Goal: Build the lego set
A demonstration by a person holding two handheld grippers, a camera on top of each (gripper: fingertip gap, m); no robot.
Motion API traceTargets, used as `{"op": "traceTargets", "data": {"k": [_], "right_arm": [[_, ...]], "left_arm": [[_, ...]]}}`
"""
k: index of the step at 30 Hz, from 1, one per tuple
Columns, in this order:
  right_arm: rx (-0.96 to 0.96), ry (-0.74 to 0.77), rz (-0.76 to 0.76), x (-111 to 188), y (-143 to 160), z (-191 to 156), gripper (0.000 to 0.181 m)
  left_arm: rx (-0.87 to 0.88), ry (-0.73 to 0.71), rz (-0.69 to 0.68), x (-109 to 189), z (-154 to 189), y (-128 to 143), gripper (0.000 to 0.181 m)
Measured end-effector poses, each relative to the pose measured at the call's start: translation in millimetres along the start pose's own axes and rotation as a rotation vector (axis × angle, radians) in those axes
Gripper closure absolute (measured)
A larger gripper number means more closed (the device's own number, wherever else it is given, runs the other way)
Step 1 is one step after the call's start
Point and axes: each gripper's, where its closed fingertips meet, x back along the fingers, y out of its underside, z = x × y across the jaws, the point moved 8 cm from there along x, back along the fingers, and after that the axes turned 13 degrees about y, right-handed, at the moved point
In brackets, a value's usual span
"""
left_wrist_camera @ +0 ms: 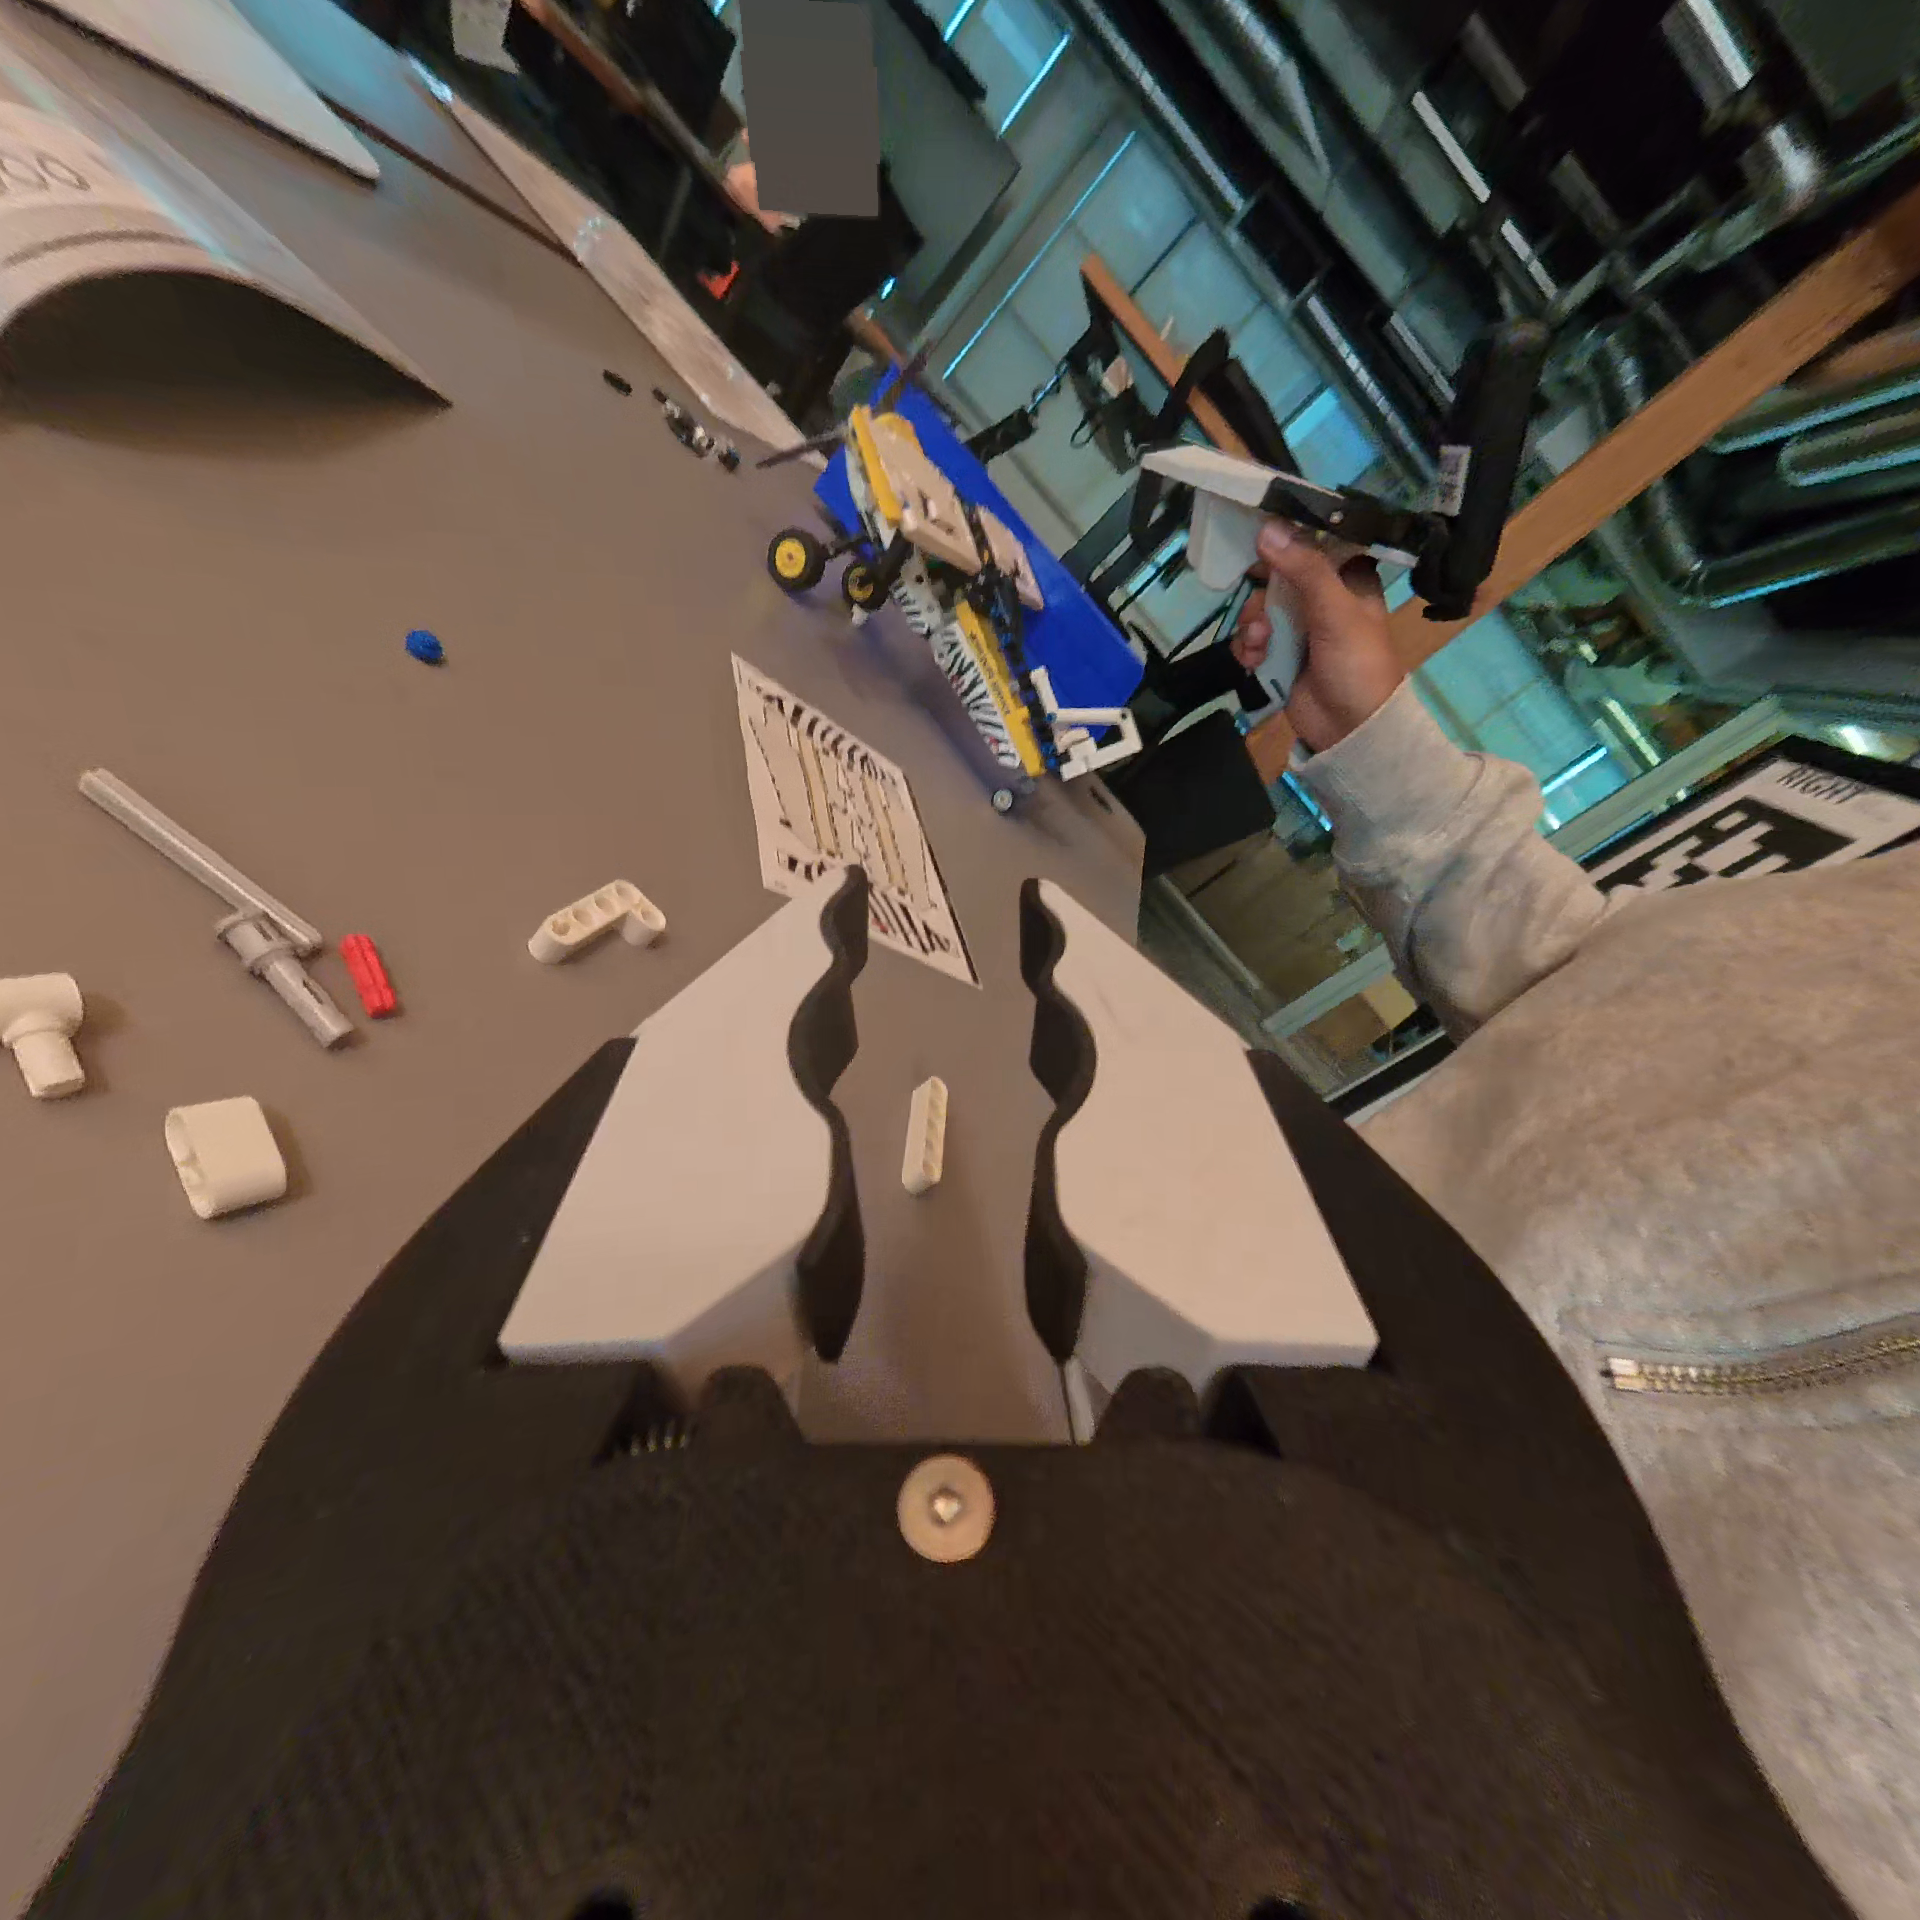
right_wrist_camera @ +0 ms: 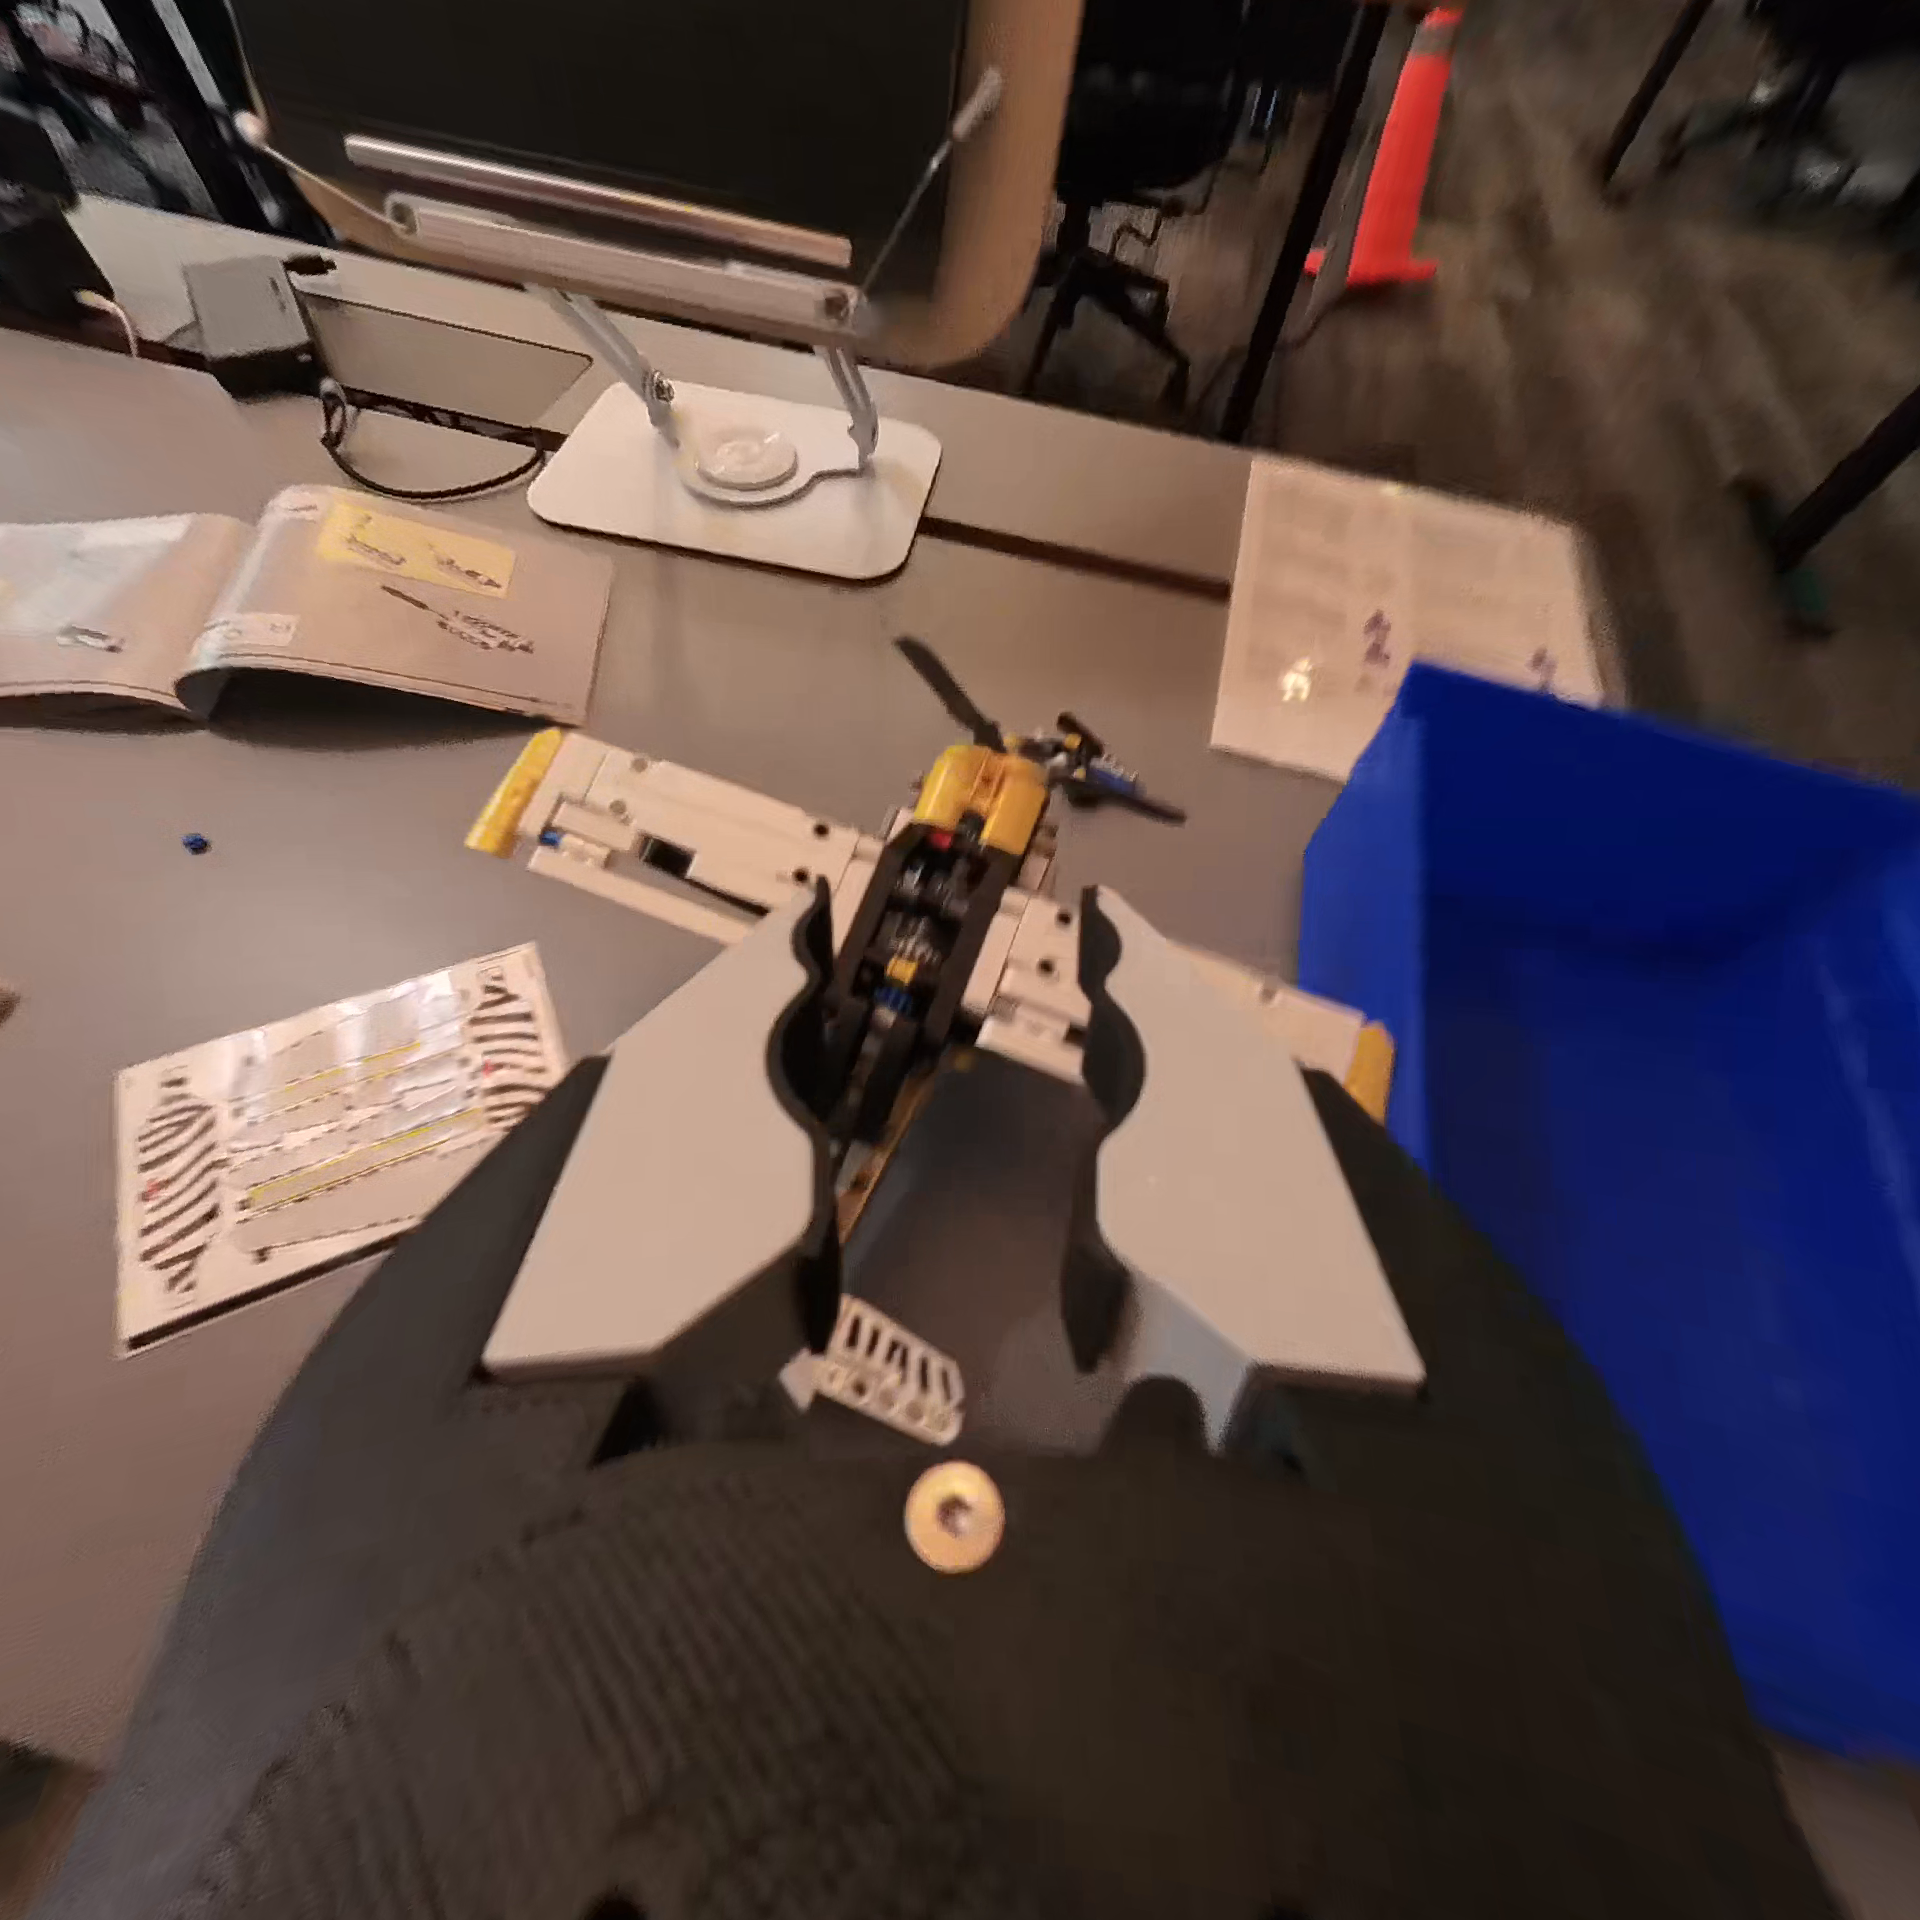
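Note:
The partly built Lego plane (right_wrist_camera: pixel 935 914), with a black and yellow body, white wings and a propeller, stands on the grey table (right_wrist_camera: pixel 727 686). My right gripper (right_wrist_camera: pixel 956 914) is open and hovers over the plane's body, holding nothing. In the left wrist view the plane (left_wrist_camera: pixel 935 582) stands far ahead, with the right gripper (left_wrist_camera: pixel 1174 473) raised in a hand beside it. My left gripper (left_wrist_camera: pixel 943 904) is open and empty, low over the table. A small white beam (left_wrist_camera: pixel 925 1132) lies on the table between its fingers.
Loose parts lie to the left: a white angled beam (left_wrist_camera: pixel 597 920), red pin (left_wrist_camera: pixel 369 974), grey axle (left_wrist_camera: pixel 197 862), white block (left_wrist_camera: pixel 223 1153), white connector (left_wrist_camera: pixel 42 1029), blue bit (left_wrist_camera: pixel 423 646). There are also a sticker sheet (right_wrist_camera: pixel 332 1122), an open booklet (right_wrist_camera: pixel 312 613), a blue bin (right_wrist_camera: pixel 1610 1143) and a monitor stand (right_wrist_camera: pixel 738 468). The grippers' ends are close to 40 cm from one another.

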Motion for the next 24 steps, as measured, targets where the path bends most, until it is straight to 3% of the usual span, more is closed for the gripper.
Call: {"op": "traceTargets", "data": {"k": [7, 10, 13, 18, 24], "right_arm": [[0.204, 0.006, 0.016, -62.9, -60.0, 18.7, 0.129], [0.196, -0.061, -0.123, -97.4, -66.1, 20.9, 0.114], [0.129, -0.182, -0.301, -117.3, -53.7, 6.5, 0.096], [0.152, -0.113, -0.285, -108.9, -35.5, -6.4, 0.105], [0.059, -0.022, -0.213, -53.4, -18.6, -15.0, 0.107]], "left_arm": [[-0.019, -0.012, 0.068, -0.6, -6.2, -9.0, 0.151], [0.012, -0.028, 0.066, -4.0, -12.8, -10.7, 0.151], [0.036, -0.032, 0.070, -6.1, -17.6, -12.3, 0.152], [0.065, -0.019, 0.091, -6.2, -21.9, -14.5, 0.151], [0.062, -0.001, 0.090, -7.1, -21.0, -14.4, 0.151]]}}
